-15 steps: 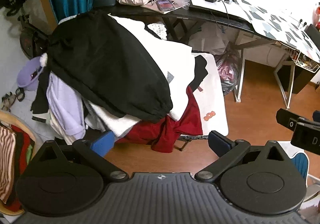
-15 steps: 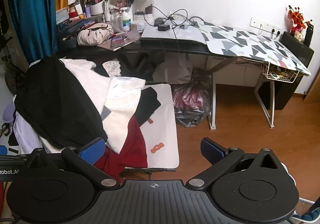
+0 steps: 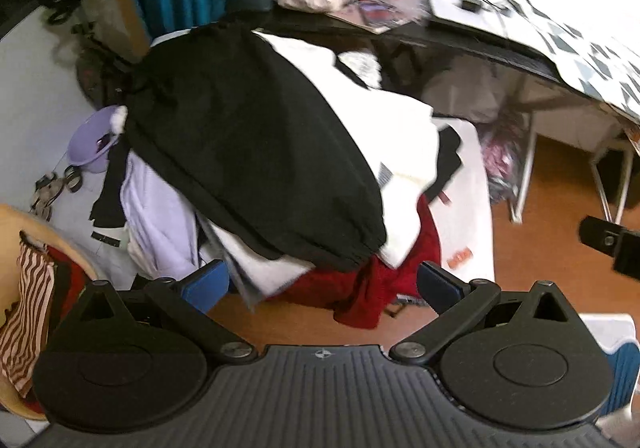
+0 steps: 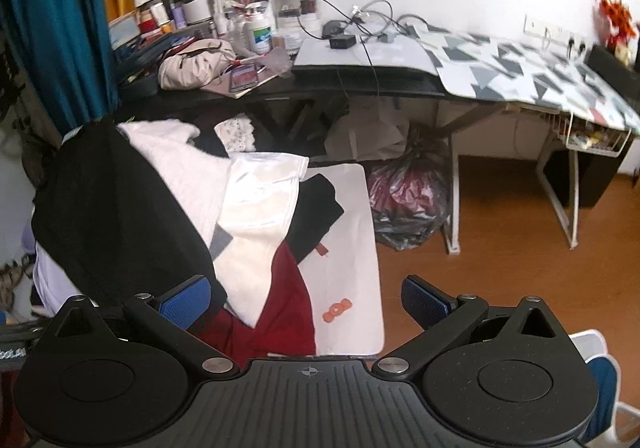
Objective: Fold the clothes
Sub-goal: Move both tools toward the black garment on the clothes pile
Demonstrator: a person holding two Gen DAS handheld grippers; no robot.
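Twice looked over one unsorted heap, once from each wrist. From the left wrist: found the left claw (image 3: pixel 322 282) released, spread wide and empty, angled down above the near edge of the pile and apart from it. Saw the clothes heaped on a small white worktop (image 3: pixel 480 207): a black garment (image 3: pixel 248 151) draped uppermost, a white garment (image 3: pixel 404 151) under it, a red garment (image 3: pixel 360 296) hanging off the near edge, a lilac garment (image 3: pixel 160 215) bunched at the left side. From the right wrist: found the right claw (image 4: pixel 306 296) likewise released and empty, hovering over the near end of the same worktop, above the red garment and the edge of the black one. Judged the step as the very start: nothing folded yet, first piece not yet picked. Judged the next move to call for lowering onto the black garment, pinching its gathered hem at two well-separated spots, one per claw, and lifting it clear without dragging along the white garment beneath.
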